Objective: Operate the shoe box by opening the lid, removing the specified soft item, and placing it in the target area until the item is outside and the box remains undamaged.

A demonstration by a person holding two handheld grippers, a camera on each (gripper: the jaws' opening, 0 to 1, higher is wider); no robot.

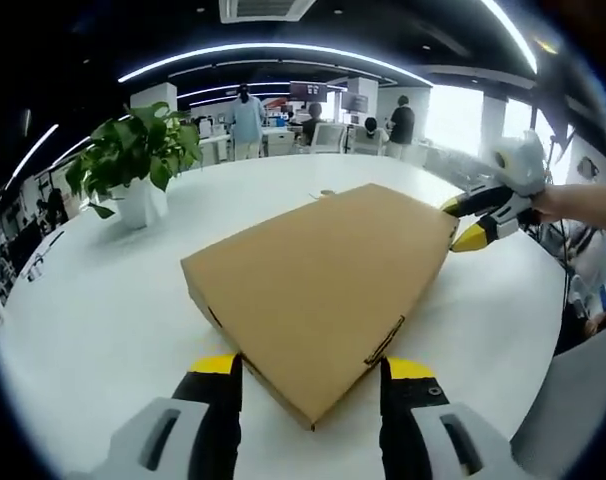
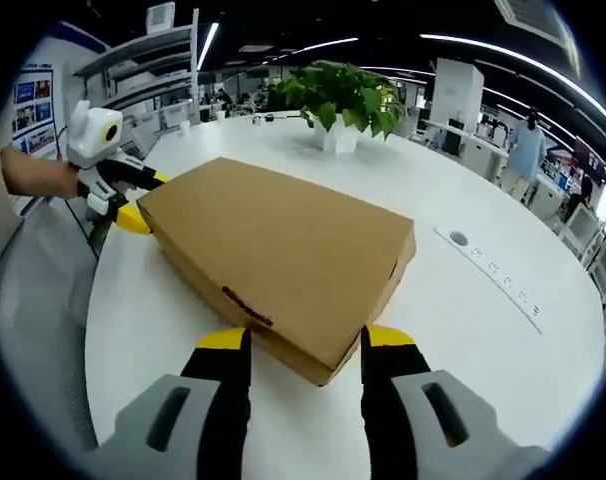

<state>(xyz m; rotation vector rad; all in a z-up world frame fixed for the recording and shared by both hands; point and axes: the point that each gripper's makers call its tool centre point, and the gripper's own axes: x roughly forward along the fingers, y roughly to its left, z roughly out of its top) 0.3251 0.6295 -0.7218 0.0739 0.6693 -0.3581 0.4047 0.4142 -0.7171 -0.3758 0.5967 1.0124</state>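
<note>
A closed brown cardboard shoe box (image 1: 323, 280) lies flat on a white round table (image 1: 93, 310). My left gripper (image 1: 313, 368) is open, its yellow-tipped jaws standing either side of the box's near corner. At the opposite corner my right gripper (image 1: 461, 222), held by a hand, straddles the box edge. In the right gripper view the same box (image 2: 283, 240) lies between the open jaws of my right gripper (image 2: 305, 338), and my left gripper (image 2: 141, 200) sits at the far left corner. The lid is down, so the contents are hidden.
A leafy plant in a white pot (image 1: 138, 165) (image 2: 338, 95) stands on the table beyond the box. A small round cable port (image 2: 458, 238) is set in the tabletop (image 2: 483, 330). Several people and desks are in the office behind.
</note>
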